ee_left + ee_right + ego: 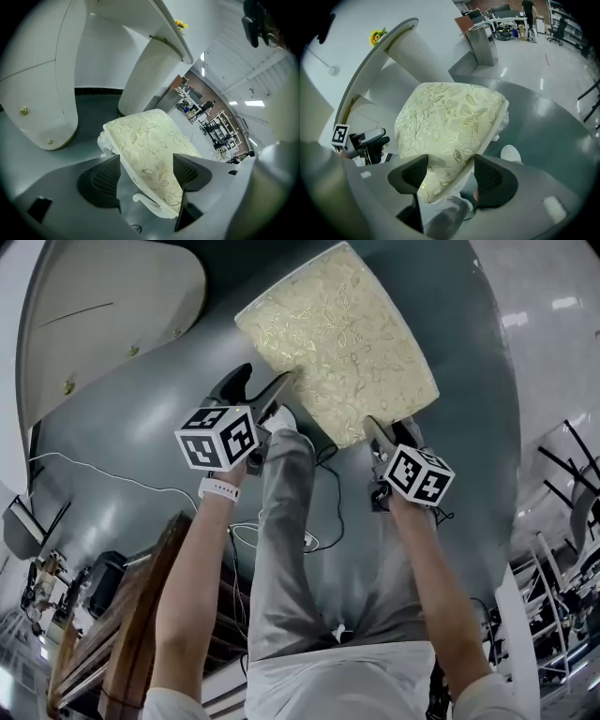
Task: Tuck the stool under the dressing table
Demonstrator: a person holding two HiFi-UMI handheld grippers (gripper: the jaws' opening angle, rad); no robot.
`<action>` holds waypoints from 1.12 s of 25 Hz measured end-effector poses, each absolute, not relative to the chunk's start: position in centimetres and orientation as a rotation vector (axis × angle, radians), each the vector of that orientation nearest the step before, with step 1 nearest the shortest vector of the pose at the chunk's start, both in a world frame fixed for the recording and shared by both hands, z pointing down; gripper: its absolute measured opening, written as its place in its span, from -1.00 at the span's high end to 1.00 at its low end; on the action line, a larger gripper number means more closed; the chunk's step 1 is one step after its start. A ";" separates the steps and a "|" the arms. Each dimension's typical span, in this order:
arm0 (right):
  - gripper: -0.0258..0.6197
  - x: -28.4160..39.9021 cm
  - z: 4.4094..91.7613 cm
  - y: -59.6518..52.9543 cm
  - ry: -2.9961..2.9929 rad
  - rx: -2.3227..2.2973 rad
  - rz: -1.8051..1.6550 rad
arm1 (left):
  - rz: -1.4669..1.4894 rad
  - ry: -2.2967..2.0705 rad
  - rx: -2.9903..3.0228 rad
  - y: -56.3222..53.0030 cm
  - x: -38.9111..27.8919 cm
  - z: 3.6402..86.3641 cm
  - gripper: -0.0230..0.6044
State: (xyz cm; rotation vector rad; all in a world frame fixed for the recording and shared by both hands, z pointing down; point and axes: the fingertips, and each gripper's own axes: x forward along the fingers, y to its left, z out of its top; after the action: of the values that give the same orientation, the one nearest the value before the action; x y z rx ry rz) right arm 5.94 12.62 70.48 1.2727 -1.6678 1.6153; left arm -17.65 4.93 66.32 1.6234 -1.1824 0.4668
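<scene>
Stool [337, 338] corner is sitting between the closing jaws of the left gripper [146, 176], not yet clamped; the right gripper [450, 176] is pinching the other near corner. It is standing just beside the table [103, 324], not under it.

We see a dark grey floor [141, 427] with a thin white cable [103, 468] trailing over it at the left; a brown wooden frame [141, 615] leans at the lower left; yellow flowers [376, 35] sit high up; a steel cabinet [483, 44] stands far back on glossy flooring.
</scene>
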 end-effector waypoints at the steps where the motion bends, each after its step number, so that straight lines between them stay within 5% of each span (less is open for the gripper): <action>1: -0.09 5.8 70.4 12.6 -1.667 1.277 1.618 | 0.464 -1.185 1.620 5.0 -17.9 66.3 -0.20; 28: -0.09 -0.5 70.2 7.1 -1.716 1.289 1.697 | 0.403 -1.201 1.622 -2.7 -20.2 68.2 -0.18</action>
State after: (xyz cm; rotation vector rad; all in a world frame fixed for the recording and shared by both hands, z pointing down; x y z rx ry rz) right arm -0.51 7.07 70.21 1.2891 -1.7161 1.6973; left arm -20.24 -2.74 68.21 1.6222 -1.2009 0.4030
